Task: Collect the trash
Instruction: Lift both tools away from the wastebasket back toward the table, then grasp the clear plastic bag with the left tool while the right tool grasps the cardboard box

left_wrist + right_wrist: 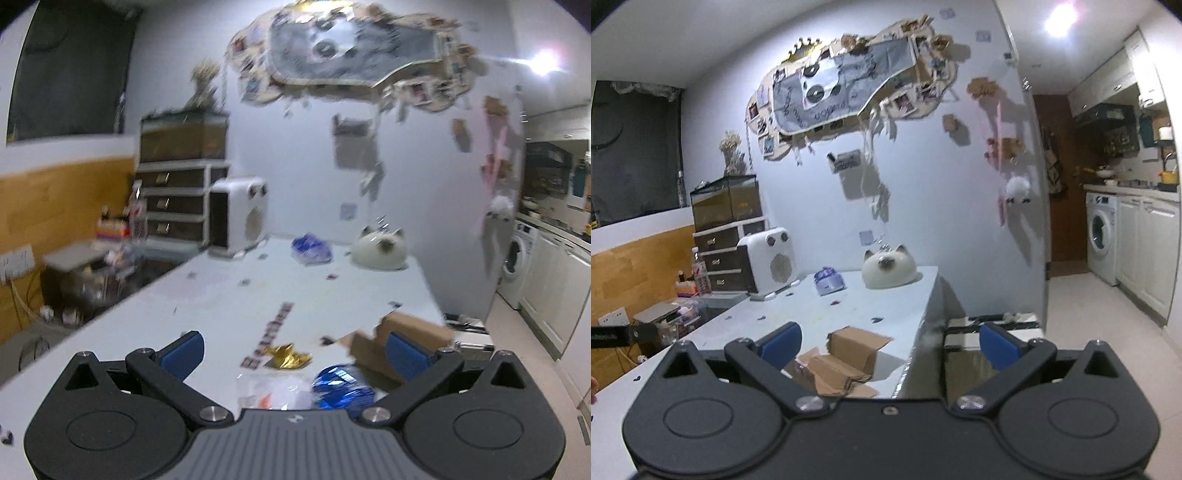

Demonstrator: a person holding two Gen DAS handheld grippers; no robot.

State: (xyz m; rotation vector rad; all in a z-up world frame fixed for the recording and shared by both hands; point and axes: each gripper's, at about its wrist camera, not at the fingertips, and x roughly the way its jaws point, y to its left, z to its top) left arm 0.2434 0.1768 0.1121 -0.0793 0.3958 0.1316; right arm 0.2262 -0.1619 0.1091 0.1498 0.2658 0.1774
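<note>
In the left wrist view my left gripper is open and empty above the near end of a white table. Just in front of it lie a gold foil wrapper, a shiny blue wrapper and a clear plastic wrapper. A torn cardboard box lies at the right. A blue-white bag lies far back. In the right wrist view my right gripper is open and empty over the table's right edge, with the cardboard box between its fingers and the bag far back.
A cat-shaped white object and a white heater stand at the table's far end. A strip of small stickers lies on the table. A drawer unit with a tank stands left. A box sits on the floor right of the table.
</note>
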